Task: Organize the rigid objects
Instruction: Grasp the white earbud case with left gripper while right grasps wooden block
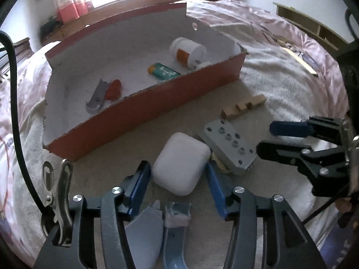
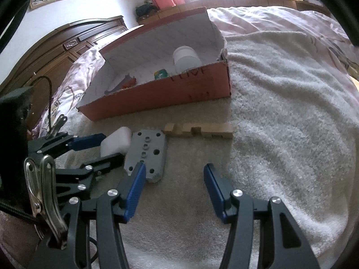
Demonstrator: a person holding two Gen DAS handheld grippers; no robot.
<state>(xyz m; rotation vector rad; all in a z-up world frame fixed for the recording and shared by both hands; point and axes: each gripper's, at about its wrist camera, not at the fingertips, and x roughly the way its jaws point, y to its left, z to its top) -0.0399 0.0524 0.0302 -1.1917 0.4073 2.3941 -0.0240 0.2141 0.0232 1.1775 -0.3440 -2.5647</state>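
Observation:
A white earbud case (image 1: 181,163) lies on the beige towel between the fingers of my left gripper (image 1: 177,165), whose blue pads stand close beside it without squeezing it. Just right of the case lies a grey metal plate (image 1: 228,143) with several holes, and beyond it a notched wooden block (image 1: 244,105). My right gripper (image 2: 174,168) is open and empty, its left fingertip at the near edge of the grey plate (image 2: 148,152). The red cardboard box (image 1: 157,103) behind holds a white pill bottle (image 1: 188,51), a green item (image 1: 163,71) and a grey-and-red tool (image 1: 105,92).
Everything rests on a beige towel (image 2: 280,134) spread over a bed with a pink quilt (image 1: 258,20). A dark wooden headboard (image 2: 67,44) stands at the left. A thin wooden strip (image 1: 300,60) lies on the quilt at the right.

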